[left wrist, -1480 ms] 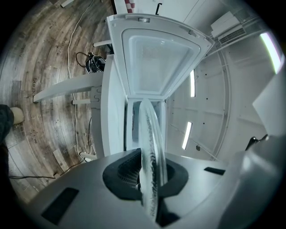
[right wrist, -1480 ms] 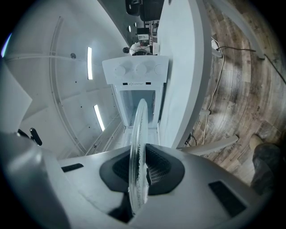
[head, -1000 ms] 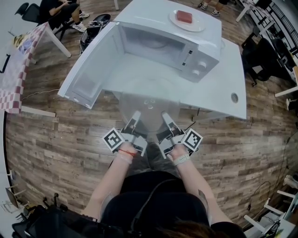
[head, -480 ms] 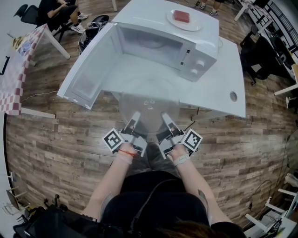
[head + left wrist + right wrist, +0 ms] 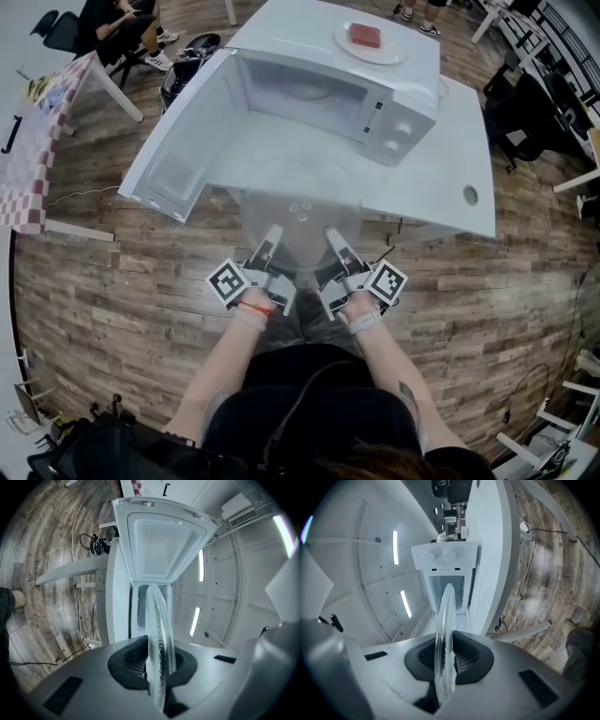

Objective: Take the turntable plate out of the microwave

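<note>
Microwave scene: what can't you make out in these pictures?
Head view: the far rim of the glass plate fades into the white table; it is see-through.
Both gripper views: the plate shows edge-on, its face hidden.
Head view: the red thing on the microwave is too small to name.

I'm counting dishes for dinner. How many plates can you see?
2. A glass plate is held just outside the open microwave, and a white plate sits on top of it. Others could be hidden.
</note>
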Demonstrator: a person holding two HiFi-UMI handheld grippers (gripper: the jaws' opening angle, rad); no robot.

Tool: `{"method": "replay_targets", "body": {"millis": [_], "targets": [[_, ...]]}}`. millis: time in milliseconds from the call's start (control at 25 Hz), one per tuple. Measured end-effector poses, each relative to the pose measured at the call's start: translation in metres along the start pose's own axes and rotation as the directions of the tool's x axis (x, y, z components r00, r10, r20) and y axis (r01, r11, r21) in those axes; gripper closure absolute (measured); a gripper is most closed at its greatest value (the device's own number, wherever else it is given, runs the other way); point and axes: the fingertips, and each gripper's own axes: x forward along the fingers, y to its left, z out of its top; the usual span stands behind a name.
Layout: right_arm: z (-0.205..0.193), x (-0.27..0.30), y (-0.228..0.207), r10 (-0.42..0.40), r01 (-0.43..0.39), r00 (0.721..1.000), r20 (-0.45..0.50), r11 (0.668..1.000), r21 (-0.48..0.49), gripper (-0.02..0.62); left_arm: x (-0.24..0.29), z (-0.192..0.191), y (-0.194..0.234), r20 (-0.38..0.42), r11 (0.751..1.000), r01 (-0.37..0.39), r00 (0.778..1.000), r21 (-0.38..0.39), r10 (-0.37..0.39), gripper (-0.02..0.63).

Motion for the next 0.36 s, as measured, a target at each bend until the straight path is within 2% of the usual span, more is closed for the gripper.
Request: {"method": "replay_targets", "body": {"millis": [360], "targets": [[-0.0016, 0.0071, 0.0012, -0.004, 0.004, 1.0, -0.009, 1.0, 0.011, 0.557, 0.0005, 0.0064, -0.0015, 0.014, 1.0, -0.008, 1.0, -0.009, 0.008, 0.575]]}}
